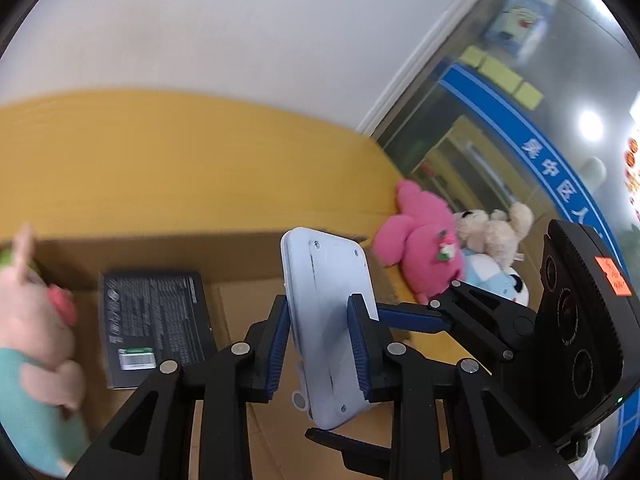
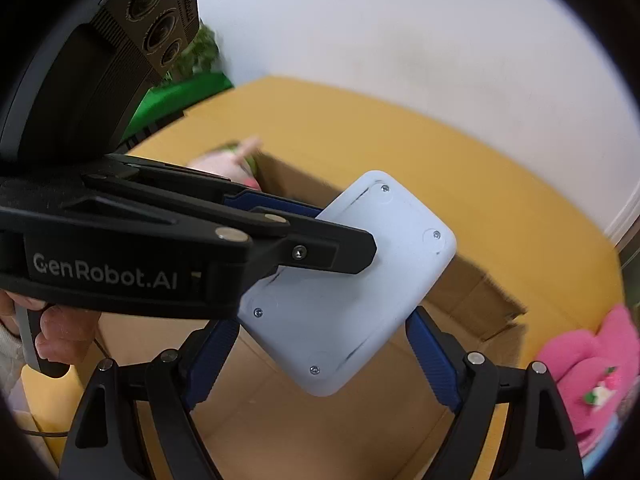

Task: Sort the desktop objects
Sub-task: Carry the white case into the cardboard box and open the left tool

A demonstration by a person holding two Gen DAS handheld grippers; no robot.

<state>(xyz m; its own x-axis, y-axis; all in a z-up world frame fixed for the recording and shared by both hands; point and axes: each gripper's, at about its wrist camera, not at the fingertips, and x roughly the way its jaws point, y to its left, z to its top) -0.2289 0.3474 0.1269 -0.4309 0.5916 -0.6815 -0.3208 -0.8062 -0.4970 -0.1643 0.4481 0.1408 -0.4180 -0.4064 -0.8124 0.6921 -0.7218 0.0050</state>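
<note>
Both my claws are pinching the white device (image 1: 328, 320), mid-frame over the open cardboard box (image 2: 472, 300): left claw (image 1: 320, 344) across its thin edges, right claw (image 2: 320, 360) spread across its width.

The left hand-held gripper (image 1: 320, 344) clamps a pale grey flat device (image 1: 326, 320) edge-on between its blue pads, above an open cardboard box (image 1: 240, 256). A black printed package (image 1: 154, 324) lies inside the box. The right hand-held gripper (image 1: 416, 320) reaches in from the right. A pink plush toy (image 1: 420, 244) and a beige teddy (image 1: 496, 232) lie on the yellow counter (image 1: 160, 160) beyond.
</note>
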